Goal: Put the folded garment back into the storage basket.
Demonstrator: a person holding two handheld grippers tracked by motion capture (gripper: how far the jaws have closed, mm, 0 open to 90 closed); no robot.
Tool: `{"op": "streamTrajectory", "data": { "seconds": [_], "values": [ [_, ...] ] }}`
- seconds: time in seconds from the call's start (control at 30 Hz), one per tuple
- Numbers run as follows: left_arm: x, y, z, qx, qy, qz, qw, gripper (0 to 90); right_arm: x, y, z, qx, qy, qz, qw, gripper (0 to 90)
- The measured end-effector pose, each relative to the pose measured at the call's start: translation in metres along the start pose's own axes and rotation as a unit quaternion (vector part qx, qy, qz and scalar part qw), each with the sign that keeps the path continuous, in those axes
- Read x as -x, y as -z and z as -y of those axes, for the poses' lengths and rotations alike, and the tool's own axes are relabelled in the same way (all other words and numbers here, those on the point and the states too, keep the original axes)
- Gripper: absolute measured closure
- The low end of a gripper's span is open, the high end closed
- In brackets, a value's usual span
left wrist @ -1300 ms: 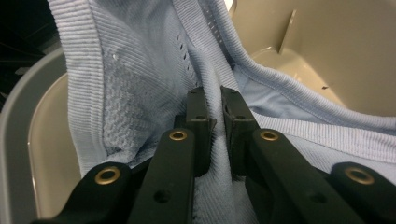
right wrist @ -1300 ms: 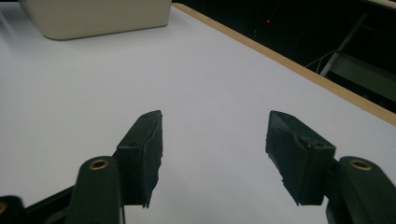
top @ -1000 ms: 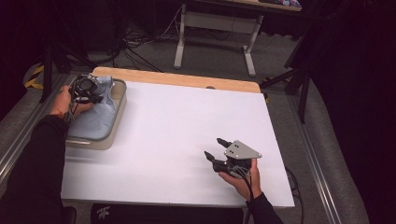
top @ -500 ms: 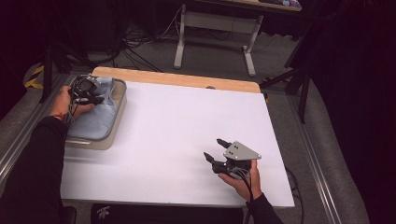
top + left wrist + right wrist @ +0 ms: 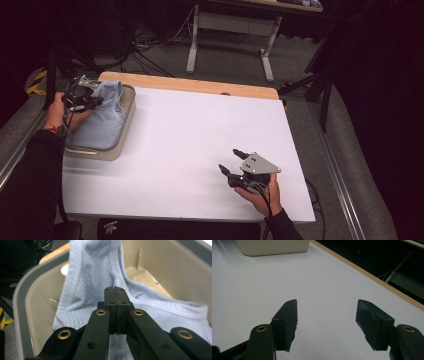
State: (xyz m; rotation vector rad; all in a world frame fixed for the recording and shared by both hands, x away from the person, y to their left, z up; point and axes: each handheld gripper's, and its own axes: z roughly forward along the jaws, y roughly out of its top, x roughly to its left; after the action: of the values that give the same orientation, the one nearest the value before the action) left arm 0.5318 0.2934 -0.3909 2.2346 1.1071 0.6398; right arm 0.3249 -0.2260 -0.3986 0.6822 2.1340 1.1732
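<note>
A light blue cloth lies in a beige bin at the table's left side. My left gripper is over the bin's far left part and is shut on a fold of the cloth. Its jaws have just been closing. In the left gripper view the pads meet with the cloth pulled up into a peak against the bin's wall. My right gripper rests low over the white table near the front right, open, with nothing between its fingers.
The white table top has a wooden strip along its far edge. The bin's corner is far off in the right gripper view. A desk frame and cables stand on the floor beyond the table.
The left gripper has shifted slightly to the left and upward, and the cloth now stands up in a peak with it. The right gripper has kept still.
</note>
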Motion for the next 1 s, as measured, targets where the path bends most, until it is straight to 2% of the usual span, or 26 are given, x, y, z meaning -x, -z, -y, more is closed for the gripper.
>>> {"op": "streamTrajectory", "data": {
  "seconds": [0.1, 0.13, 0.2, 0.3, 0.47, 0.53, 0.67, 0.83, 0.93, 1.0],
  "values": [
    [0.004, -0.001, 0.001, -0.011, -0.004, 0.000, 0.9999, 89.4, 0.000, 0.004, 0.002, 0.001, -0.002, 0.002, 1.0000, 34.9],
    [0.007, -0.004, 0.002, -0.020, -0.008, 0.010, 0.9997, 89.5, 0.001, 0.005, 0.002, 0.001, -0.002, 0.003, 1.0000, 34.9],
    [0.008, -0.007, 0.003, -0.036, -0.014, 0.019, 0.9991, 89.5, 0.001, 0.007, 0.003, 0.001, -0.003, 0.004, 1.0000, 34.9],
    [0.009, -0.014, 0.005, -0.050, -0.013, 0.023, 0.9984, 89.5, 0.001, 0.009, 0.005, 0.000, -0.005, 0.004, 1.0000, 34.8],
    [0.007, -0.019, 0.009, -0.054, -0.006, 0.031, 0.9980, 89.4, 0.001, 0.010, 0.006, -0.003, -0.005, 0.005, 1.0000, 34.9],
    [0.009, -0.021, 0.009, -0.063, -0.015, 0.028, 0.9975, 89.5, 0.001, 0.010, 0.007, -0.004, -0.004, 0.005, 1.0000, 34.8],
    [0.011, -0.024, 0.010, -0.070, -0.017, 0.032, 0.9969, 89.5, 0.000, 0.010, 0.007, -0.006, -0.001, 0.006, 1.0000, 34.8],
    [0.012, -0.023, 0.009, -0.069, -0.019, 0.028, 0.9970, 89.4, -0.001, 0.010, 0.008, -0.008, 0.000, 0.005, 1.0000, 34.6],
    [0.012, -0.019, 0.008, -0.051, -0.023, 0.022, 0.9982, 89.3, -0.001, 0.010, 0.007, -0.008, 0.000, 0.004, 1.0000, 34.6],
    [0.012, -0.014, 0.006, -0.029, -0.017, 0.017, 0.9993, 88.8, -0.001, 0.010, 0.007, -0.007, 0.000, 0.006, 1.0000, 34.5]
  ]
}}
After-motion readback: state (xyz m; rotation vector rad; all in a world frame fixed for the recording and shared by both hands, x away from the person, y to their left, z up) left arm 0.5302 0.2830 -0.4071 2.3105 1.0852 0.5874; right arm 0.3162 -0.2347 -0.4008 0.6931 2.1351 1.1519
